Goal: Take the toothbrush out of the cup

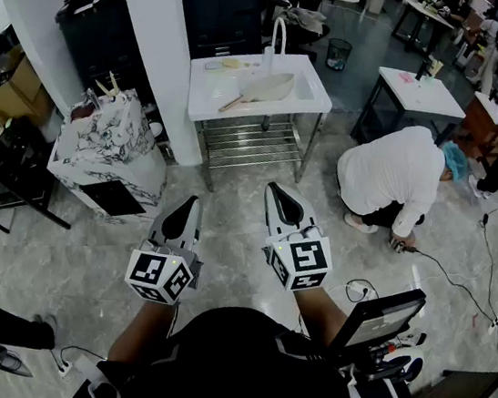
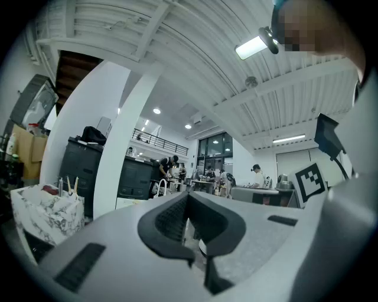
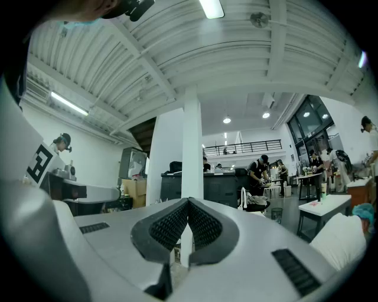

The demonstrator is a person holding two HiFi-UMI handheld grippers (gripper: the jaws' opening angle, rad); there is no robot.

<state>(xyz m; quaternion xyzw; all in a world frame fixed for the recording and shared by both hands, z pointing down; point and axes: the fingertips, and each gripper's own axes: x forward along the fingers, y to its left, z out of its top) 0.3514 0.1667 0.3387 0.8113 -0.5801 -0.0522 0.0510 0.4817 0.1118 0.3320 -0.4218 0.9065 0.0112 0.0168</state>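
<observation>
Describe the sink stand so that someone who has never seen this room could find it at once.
Start at the wide white pillar. Just right of its base is the sink stand, on metal legs with a slatted shelf. Unlike the plain white table further right, it has a curved faucet and sunken basin.
</observation>
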